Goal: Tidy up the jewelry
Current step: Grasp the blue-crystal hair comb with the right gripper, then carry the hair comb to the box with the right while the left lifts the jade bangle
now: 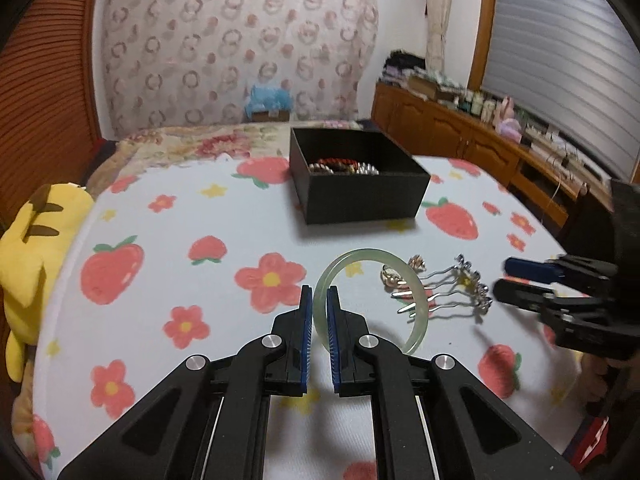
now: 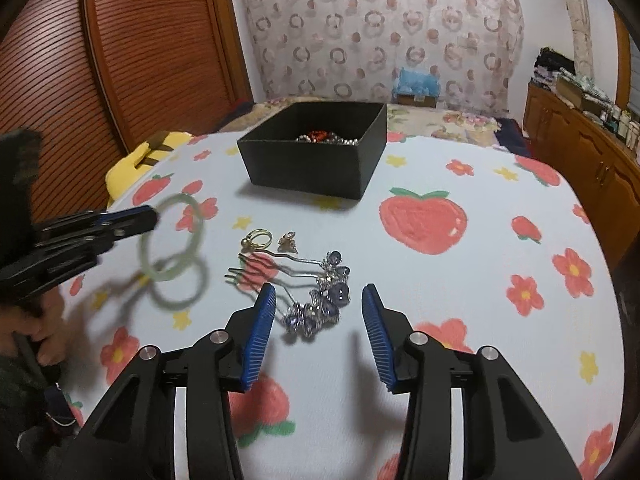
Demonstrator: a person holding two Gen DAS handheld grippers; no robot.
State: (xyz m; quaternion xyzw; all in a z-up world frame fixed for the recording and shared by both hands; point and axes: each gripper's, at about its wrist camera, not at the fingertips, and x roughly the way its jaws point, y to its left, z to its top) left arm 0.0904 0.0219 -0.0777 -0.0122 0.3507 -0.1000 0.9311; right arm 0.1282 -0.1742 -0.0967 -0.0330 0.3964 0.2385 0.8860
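My left gripper (image 1: 319,294) is shut on a pale green jade bangle (image 1: 370,256) and holds it above the table; the bangle casts a shadow in the right wrist view (image 2: 172,240). My right gripper (image 2: 319,294) is open just above a silver hair comb with purple stones (image 2: 320,300). A gold ring (image 2: 256,237) and a small earring (image 2: 287,241) lie beyond the comb. A black box (image 2: 312,168) at the table's far side holds several bracelets (image 1: 344,167).
The table has a white cloth with strawberries and flowers (image 2: 420,216). A yellow plush toy (image 1: 28,256) sits at its left edge. A wooden cabinet (image 1: 480,140) runs along the right wall.
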